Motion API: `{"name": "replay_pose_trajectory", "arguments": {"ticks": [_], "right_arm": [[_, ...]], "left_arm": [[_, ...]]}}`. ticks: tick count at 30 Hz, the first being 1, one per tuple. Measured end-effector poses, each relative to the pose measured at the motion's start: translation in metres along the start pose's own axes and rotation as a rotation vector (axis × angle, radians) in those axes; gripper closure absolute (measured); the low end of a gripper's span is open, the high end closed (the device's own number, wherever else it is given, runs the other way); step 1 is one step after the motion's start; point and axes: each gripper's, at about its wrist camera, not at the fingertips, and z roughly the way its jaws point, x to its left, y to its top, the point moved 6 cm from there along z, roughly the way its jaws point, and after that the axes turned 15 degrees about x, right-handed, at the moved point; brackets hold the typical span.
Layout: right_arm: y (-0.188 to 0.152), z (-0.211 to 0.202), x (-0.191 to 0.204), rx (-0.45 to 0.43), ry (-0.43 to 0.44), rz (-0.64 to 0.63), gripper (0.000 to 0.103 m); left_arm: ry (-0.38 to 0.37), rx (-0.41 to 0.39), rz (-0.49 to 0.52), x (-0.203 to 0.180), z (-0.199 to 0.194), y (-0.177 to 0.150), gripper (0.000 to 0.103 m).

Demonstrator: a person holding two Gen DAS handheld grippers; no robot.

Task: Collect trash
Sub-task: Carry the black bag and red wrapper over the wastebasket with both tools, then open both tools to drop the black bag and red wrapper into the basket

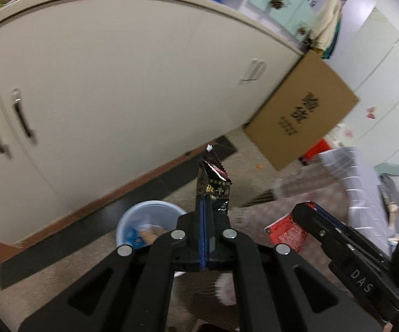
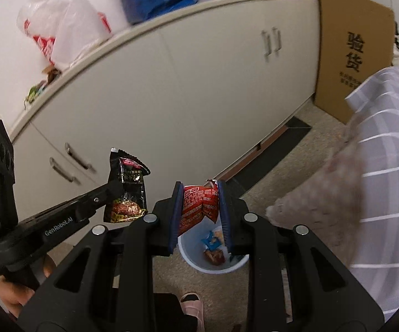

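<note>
My left gripper [image 1: 205, 215] is shut on a black snack wrapper [image 1: 213, 191], which sticks up from its fingers; the same black wrapper [image 2: 126, 191] and the left gripper [image 2: 116, 191] show at the left of the right wrist view. My right gripper [image 2: 199, 207] is shut on a crumpled red wrapper [image 2: 199, 206], also seen as a red wrapper [image 1: 286, 232] at the lower right of the left wrist view. A pale blue bin [image 1: 149, 221] stands on the carpet just below and left of the left gripper. The bin [image 2: 213, 260] lies directly under the right gripper and holds several wrappers.
A long white cabinet [image 1: 102, 83] runs behind the bin, with bags on top [image 2: 61, 25]. A cardboard box [image 1: 301, 113] leans at its end. Striped grey bedding [image 2: 379, 166] fills the right side. A person's slippered foot [image 2: 192, 304] stands on the carpet near the bin.
</note>
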Motion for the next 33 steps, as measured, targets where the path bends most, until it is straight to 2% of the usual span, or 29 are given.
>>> {"name": "replay_pose_trajectory", "arguments": {"ticks": [1, 3, 4, 8, 14, 25, 33], "right_arm": [[-0.001, 0.009, 0.005, 0.010, 0.024, -0.003, 0.074], [-0.005, 0.026, 0.011, 0.043, 0.063, 0.005, 0.053], [-0.007, 0.034, 0.010, 0.051, 0.056, 0.014, 0.048], [-0.014, 0.051, 0.008, 0.078, 0.041, 0.016, 0.048], [-0.023, 0.052, 0.001, 0.077, 0.007, 0.013, 0.045], [-0.032, 0.043, -0.010, 0.036, -0.051, 0.005, 0.041], [-0.031, 0.027, -0.016, -0.035, -0.109, -0.024, 0.039]], "left_arm": [[0.042, -0.009, -0.003, 0.008, 0.001, -0.001, 0.103], [0.098, -0.014, -0.005, 0.018, 0.004, -0.003, 0.103], [0.113, -0.011, -0.005, 0.023, 0.006, -0.004, 0.103], [0.116, 0.024, -0.006, 0.033, 0.018, -0.008, 0.103], [0.104, 0.066, -0.004, 0.032, 0.036, -0.016, 0.103], [0.104, 0.100, 0.037, 0.013, 0.048, -0.026, 0.103], [0.107, 0.114, 0.058, 0.001, 0.056, -0.025, 0.103]]}}
